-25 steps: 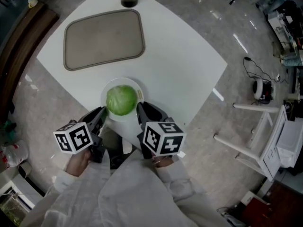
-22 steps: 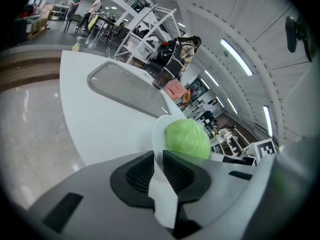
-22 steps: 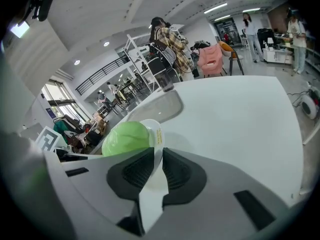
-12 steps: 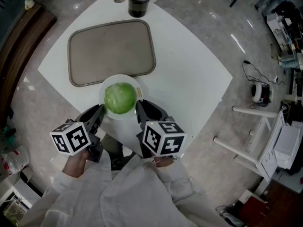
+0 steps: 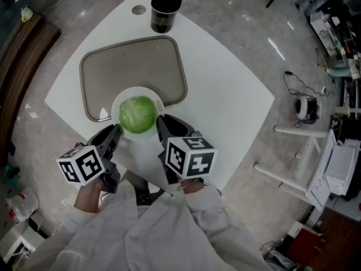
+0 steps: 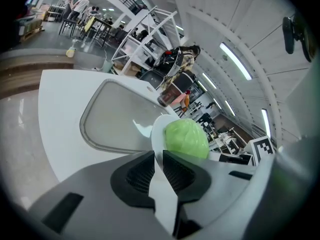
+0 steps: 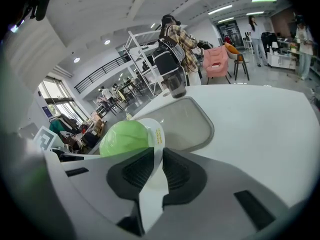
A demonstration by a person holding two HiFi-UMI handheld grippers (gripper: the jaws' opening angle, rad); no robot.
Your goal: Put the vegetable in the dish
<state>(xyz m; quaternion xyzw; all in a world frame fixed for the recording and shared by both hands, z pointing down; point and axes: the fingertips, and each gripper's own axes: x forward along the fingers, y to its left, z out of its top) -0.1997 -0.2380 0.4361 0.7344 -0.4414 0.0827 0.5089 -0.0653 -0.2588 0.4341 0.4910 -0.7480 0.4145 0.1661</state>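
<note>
Change: since the earlier frames we find the dish [image 5: 117, 107] and both grippers shifted away from the near edge of the table [image 5: 225, 83] toward the tray [image 5: 132, 66]; the dish now overlaps the tray's near rim.
Table: white, with rounded corners, standing on a grey polished floor.
Tray: grey-beige, rectangular, nothing lying in it; we cannot tell whether the dish touches it.
Left gripper [image 5: 115, 133]: at the dish's left edge, its jaws narrow and clamped on the rim, as its own view shows [image 6: 157, 149].
Right gripper [image 5: 159, 123]: at the opposite edge, jaws likewise pinched on the white rim [image 7: 156, 156].
Dish: white, round, carried between the two grippers; a small yellow label sits on its right rim.
Cabbage [image 5: 137, 114]: pale green round head, lying in the middle of the dish and filling most of it.
Cup [image 5: 165, 7]: dark, upright at the table's far corner, just beyond the tray.
</note>
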